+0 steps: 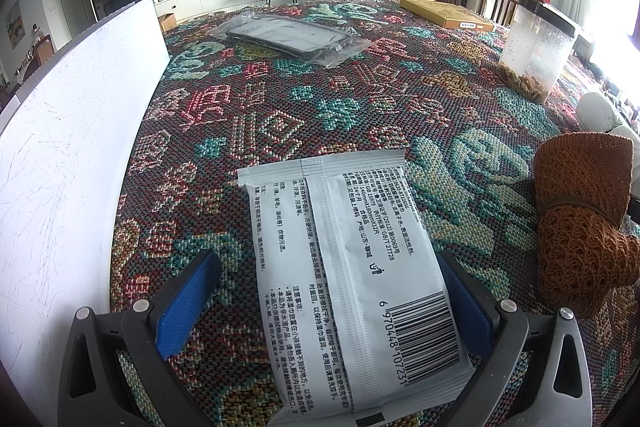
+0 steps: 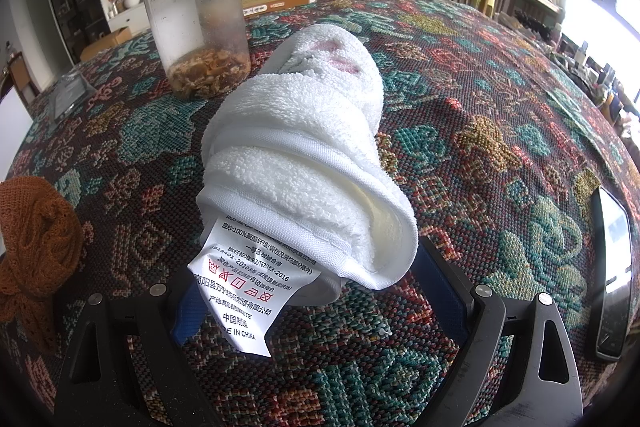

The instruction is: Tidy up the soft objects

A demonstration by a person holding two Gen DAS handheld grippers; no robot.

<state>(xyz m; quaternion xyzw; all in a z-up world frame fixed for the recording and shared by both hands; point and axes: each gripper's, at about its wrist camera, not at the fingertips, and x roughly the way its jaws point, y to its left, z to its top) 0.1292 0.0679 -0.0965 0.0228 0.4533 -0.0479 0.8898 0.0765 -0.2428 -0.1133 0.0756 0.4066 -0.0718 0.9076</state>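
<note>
A: Left claw (image 1: pixel 326 301) status?

B: Spread wide. The white wet-wipe pack (image 1: pixel 352 283) lies flat on the patterned cloth (image 1: pixel 280 99) covering the counter, printed back and barcode up, between the two blue pads. The right pad looks to touch the pack's edge, and the left pad (image 1: pixel 186 303) stands clear of it with cloth showing in the gap. Not pinching.

A: Right claw (image 2: pixel 320 291)?

B: Also spread. A rolled white towel (image 2: pixel 304 155) lies along the camera axis with its near end sitting between the fingers. Its care label (image 2: pixel 248 287) hangs out over the left pad. Can't tell whether either pad really touches the roll, since towel and label hide both contact points.

A: Other soft items?

B: A brown knitted bundle (image 1: pixel 584 223) tied round its middle, sitting just right of the wipe pack and apart from it. In the right wrist view it shows at the far left edge (image 2: pixel 36 243).

A: What else is on the counter?

B: A clear plastic jar (image 2: pixel 200 27) with a dark rim and brownish bits at the bottom, behind the towel. A flat cardboard box (image 1: pixel 446 13) at the far edge. A dark flat item in a clear bag (image 1: pixel 288 37) at mid-counter. A white board (image 1: pixel 68 155) along the left side. A dark, glossy device (image 2: pixel 610 279) to the right of the towel, well apart.
</note>
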